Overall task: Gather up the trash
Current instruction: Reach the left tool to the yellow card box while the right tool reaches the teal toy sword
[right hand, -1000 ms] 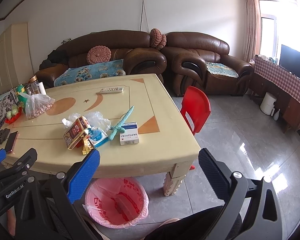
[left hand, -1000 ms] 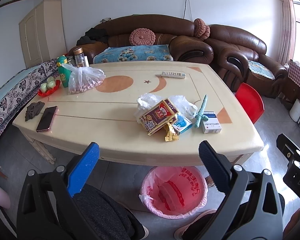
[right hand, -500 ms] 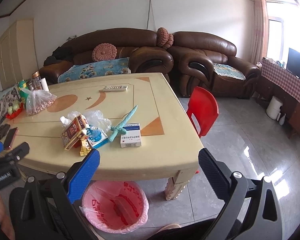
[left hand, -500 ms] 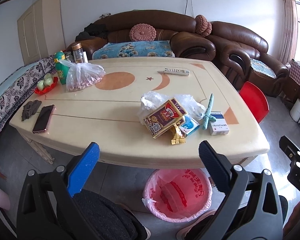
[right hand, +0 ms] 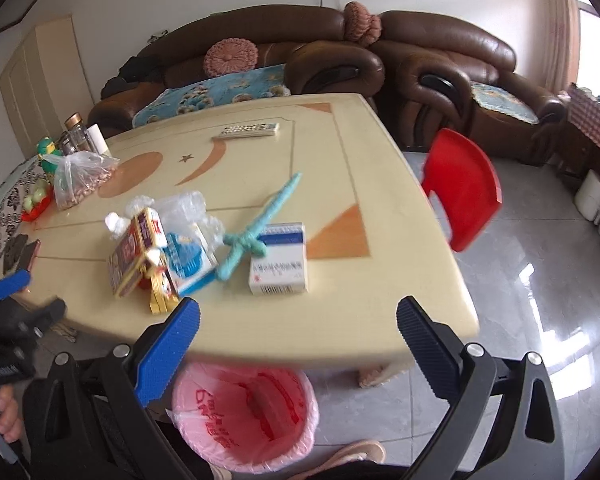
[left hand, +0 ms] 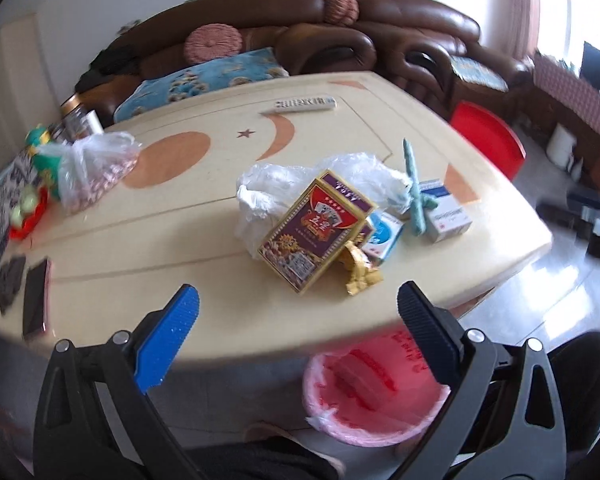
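Home living room: leather sofa [right hand: 260, 56], table [right hand: 340, 160]

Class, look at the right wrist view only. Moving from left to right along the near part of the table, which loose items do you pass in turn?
Red and purple card box → gold wrapper → blue and white packet → teal knitted strip → white medicine box.

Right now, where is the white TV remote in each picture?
Left wrist view: the TV remote lies at the table's far edge, top centre.
Right wrist view: the TV remote lies at the far edge, upper left of centre.
Shared landmark: the brown star printed just nearer than it.
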